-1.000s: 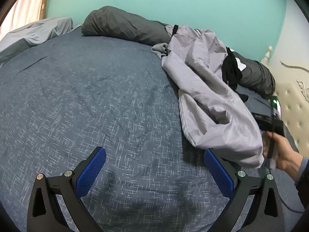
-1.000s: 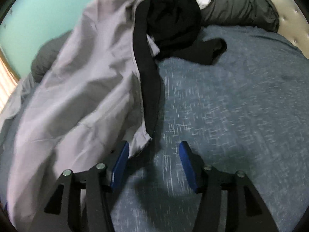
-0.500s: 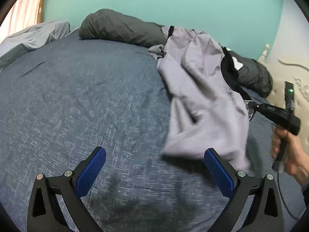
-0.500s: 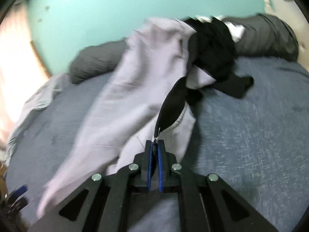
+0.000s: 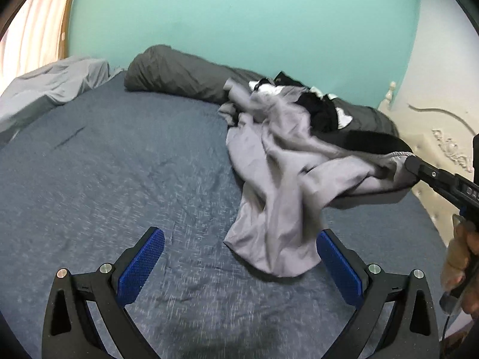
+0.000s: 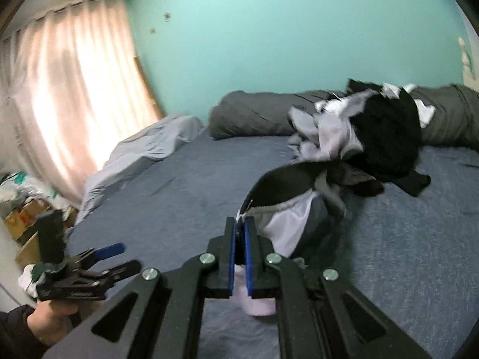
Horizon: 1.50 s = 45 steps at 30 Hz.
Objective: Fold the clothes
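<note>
A light grey garment (image 5: 281, 179) with a black side stripe (image 6: 284, 184) trails across the blue bed (image 5: 119, 164), one end still on a pile of black and white clothes (image 6: 386, 137). My right gripper (image 6: 240, 224) is shut on its elastic waistband edge and holds that end off the bed; in the left wrist view the same right gripper (image 5: 411, 161) comes in from the right. My left gripper (image 5: 239, 264) hangs open above the bed with nothing between its blue pads (image 5: 140, 266), just short of the garment's low end. In the right wrist view the left gripper (image 6: 119, 258) shows at lower left.
A dark grey bolster (image 5: 179, 74) lies along the teal wall. Crumpled light grey bedding (image 5: 54, 83) sits at the far left by the curtain (image 6: 69, 89). A cream tufted headboard (image 5: 443, 149) stands at right. Clutter (image 6: 24, 197) lies beside the bed.
My right gripper shut on the garment's waistband edge, then lifted and drew it away from the pile. My left gripper rose above the bed and stayed open.
</note>
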Motion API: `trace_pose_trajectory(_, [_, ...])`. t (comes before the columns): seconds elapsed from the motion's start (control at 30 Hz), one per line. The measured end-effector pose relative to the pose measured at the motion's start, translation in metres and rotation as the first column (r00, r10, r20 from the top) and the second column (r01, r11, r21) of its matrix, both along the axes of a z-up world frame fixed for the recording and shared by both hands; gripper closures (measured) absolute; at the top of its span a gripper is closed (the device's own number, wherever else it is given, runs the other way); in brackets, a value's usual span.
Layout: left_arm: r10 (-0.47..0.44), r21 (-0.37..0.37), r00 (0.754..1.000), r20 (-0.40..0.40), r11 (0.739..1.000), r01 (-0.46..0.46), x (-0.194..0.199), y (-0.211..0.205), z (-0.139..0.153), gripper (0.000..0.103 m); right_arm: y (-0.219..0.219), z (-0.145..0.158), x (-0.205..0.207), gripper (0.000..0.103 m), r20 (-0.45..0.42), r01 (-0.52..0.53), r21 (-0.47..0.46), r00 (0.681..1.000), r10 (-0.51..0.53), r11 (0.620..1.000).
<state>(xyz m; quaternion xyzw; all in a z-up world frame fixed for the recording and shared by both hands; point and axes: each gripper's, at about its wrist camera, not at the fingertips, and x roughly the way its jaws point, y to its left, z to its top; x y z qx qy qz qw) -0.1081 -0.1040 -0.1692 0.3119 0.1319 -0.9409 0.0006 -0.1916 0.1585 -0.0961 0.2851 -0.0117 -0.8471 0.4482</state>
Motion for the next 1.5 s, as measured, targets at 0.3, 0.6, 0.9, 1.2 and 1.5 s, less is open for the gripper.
trace_pose_trajectory(0.3, [-0.062,0.015,0.997,-0.054,0.998,0.063,0.051,0.002,0.039,0.0,-0.02,0.023,0.084,0.098,0.014,-0.122,-0.019,0.992,0.123,0.992])
trace_pose_trajectory(0.6, [-0.091,-0.006,0.996,0.016,0.996,0.092,0.045,0.018,0.013,0.0,-0.029,-0.035,0.067,0.093,0.142,-0.07,-0.002,0.987,0.07,0.998])
trace_pose_trajectory(0.9, [-0.191,0.042,0.979,0.068,0.981,0.188,0.027,0.052,-0.034,0.0,0.009,-0.052,0.043,0.068,0.165,-0.026,0.067,0.986,0.014,0.997])
trace_pose_trajectory(1.2, [-0.296,-0.029,0.947,0.125,0.953,0.302,0.025,0.099,-0.065,0.0,0.075,-0.075,0.01,0.061,0.148,0.115,0.177,0.979,-0.142,0.978])
trace_pose_trajectory(1.5, [-0.442,-0.115,0.864,0.243,0.871,0.478,0.026,0.178,-0.118,0.0,0.122,-0.105,0.009,0.061,0.179,0.179,0.208,0.959,-0.217,0.962])
